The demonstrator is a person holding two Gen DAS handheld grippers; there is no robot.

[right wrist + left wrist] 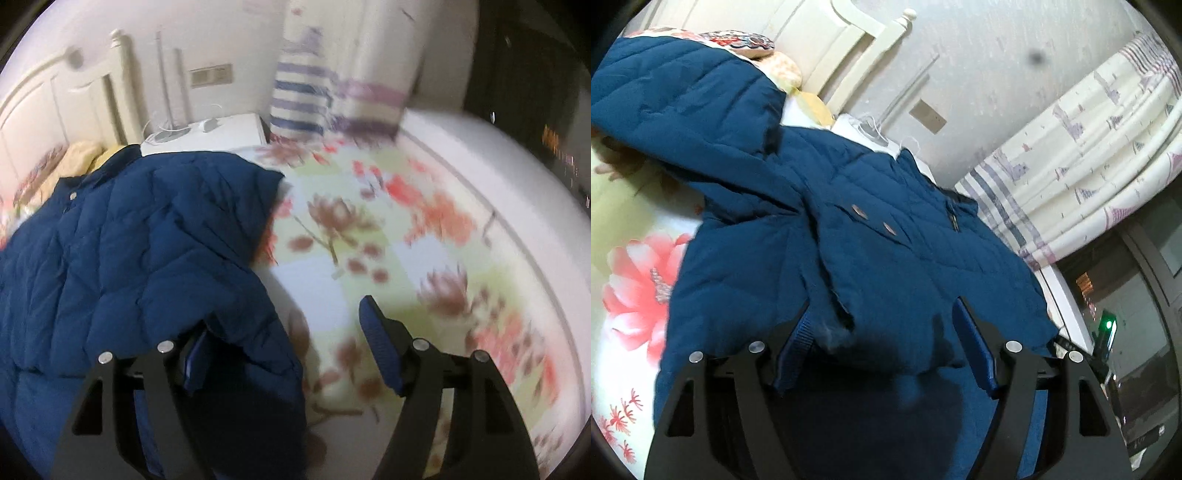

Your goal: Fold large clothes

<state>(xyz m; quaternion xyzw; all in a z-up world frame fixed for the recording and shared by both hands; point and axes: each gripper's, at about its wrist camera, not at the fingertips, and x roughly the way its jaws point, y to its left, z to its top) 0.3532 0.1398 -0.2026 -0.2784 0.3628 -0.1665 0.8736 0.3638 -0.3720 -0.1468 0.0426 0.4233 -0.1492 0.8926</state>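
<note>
Blue quilted jacket [849,240] spread on floral bedspread [635,280], left gripper [882,332] released, jaws wide over hem, right gripper [284,347] released, left finger [195,354] part-hidden behind jacket edge, bedspread at 3 o'clock blurred

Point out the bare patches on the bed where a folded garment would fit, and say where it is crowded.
Free: the floral bedspread to the picture-right of the blue padded jacket, out to the bed's white edge and up to the striped curtain. A smaller bare strip shows in the left wrist view beside the jacket, around the big pink flower. Crowded: toward the headboard, where jacket and pillows pile up.
</note>
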